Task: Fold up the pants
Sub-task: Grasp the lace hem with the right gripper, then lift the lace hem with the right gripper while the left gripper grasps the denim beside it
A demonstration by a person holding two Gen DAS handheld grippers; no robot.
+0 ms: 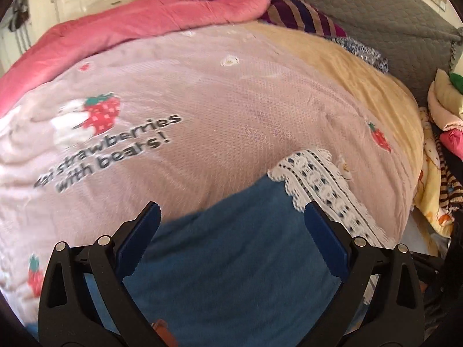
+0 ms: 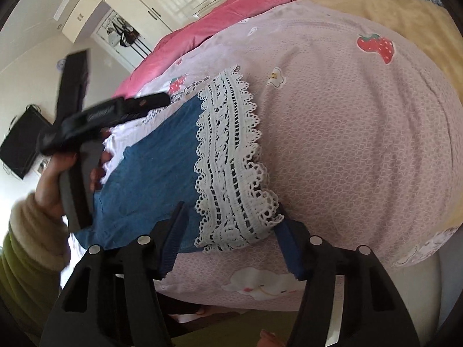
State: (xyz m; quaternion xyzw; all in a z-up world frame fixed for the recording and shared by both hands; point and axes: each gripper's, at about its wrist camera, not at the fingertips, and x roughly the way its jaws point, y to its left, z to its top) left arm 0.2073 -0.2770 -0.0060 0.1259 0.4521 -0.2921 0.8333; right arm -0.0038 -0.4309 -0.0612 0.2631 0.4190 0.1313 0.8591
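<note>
Blue pants (image 2: 150, 173) lying flat on the pink strawberry bedspread (image 2: 361, 144), white lace hem (image 2: 231, 167) pointing up the bed, looking like one neat narrow strip. Hard to say whether the legs already sit one over the other; only a single leg's width showing, so probably an early fold done at most, with the crosswise folds yet to come. Over to the right gripper (image 2: 228, 248): half open, blue pads straddling the near corner of the lace hem, one finger (image 2: 173, 237) on the denim side, the other just past the lace edge, nothing pinched between them that can be made out. Looks poised to nip that corner. Now the left gripper (image 1: 231, 222): spread wide over the blue cloth, denim filling the gap between its pads, lace trim beside the right finger (image 1: 324, 225), no squeeze on the fabric visible. Seen from the right wrist view, that same left tool blurred, held by a hand (image 2: 58, 179) in a fuzzy cream cuff above the far side of the pants. Pink blanket (image 1: 144, 8) bunched along the far edge of the bed, well clear of the work.
</note>
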